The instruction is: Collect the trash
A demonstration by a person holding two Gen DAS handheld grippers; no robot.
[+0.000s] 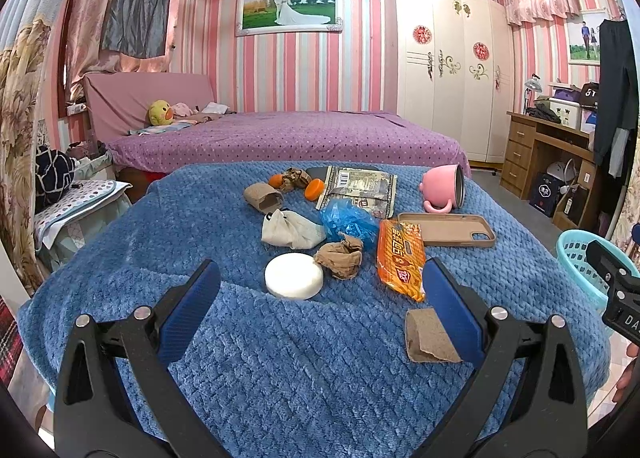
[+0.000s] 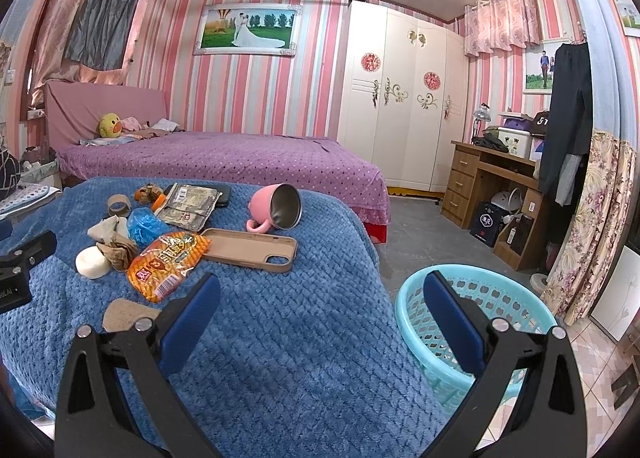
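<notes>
Trash (image 1: 400, 260) lies scattered on your blue blanket (image 1: 280, 370); both your left gripper (image 1: 320, 290) and right gripper (image 2: 322, 294) hang released, the basket (image 2: 412, 298) beside.

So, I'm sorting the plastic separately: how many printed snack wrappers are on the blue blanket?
2. The orange wrapper lies near the front, beside the phone case. The silver-grey wrapper lies further back, behind the blue bag. Others may be hidden under the pile.
</notes>
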